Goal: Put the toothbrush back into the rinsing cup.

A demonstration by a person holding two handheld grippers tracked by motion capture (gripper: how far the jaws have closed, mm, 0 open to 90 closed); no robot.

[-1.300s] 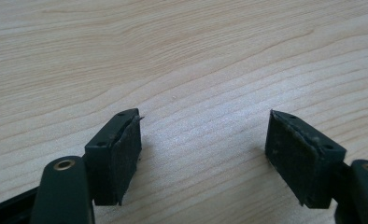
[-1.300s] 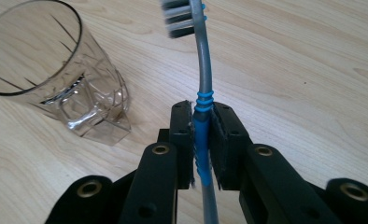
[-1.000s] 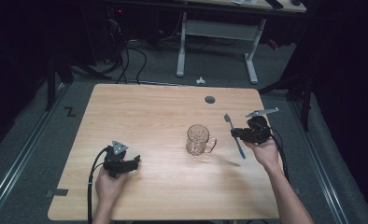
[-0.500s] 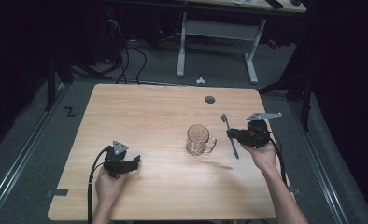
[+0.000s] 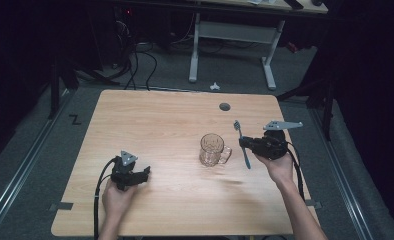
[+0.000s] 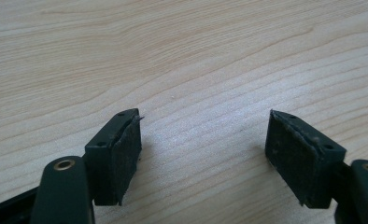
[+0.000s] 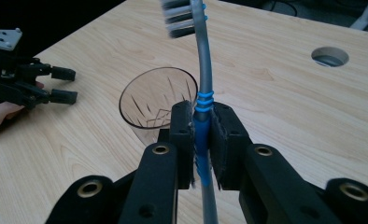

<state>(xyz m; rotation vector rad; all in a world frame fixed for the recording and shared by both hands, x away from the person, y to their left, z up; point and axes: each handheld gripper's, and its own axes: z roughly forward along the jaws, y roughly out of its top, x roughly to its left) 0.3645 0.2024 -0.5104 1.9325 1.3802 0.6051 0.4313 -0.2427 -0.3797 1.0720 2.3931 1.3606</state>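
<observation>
A clear glass mug (image 5: 213,149) stands upright on the wooden table (image 5: 165,120), right of centre; its open rim (image 7: 158,100) lies just beyond my right jaws. My right gripper (image 5: 244,144) (image 7: 202,140) is shut on a grey and blue toothbrush (image 5: 241,143) (image 7: 203,74), gripped at the blue part of its handle, bristles at the far end. It hangs in the air just right of the mug. My left gripper (image 5: 146,174) (image 6: 203,149) rests low over bare wood at the front left, open, nothing between its pads; it also lies at the far left (image 7: 63,85).
A round cable hole (image 5: 225,106) (image 7: 329,56) sits near the table's far edge. Beyond the table stand a white desk frame (image 5: 232,35) and cables on the dark floor. Bare wood spreads between the two grippers.
My right gripper has carried the toothbrush leftward, closer to the mug. The left gripper has stayed in place.
</observation>
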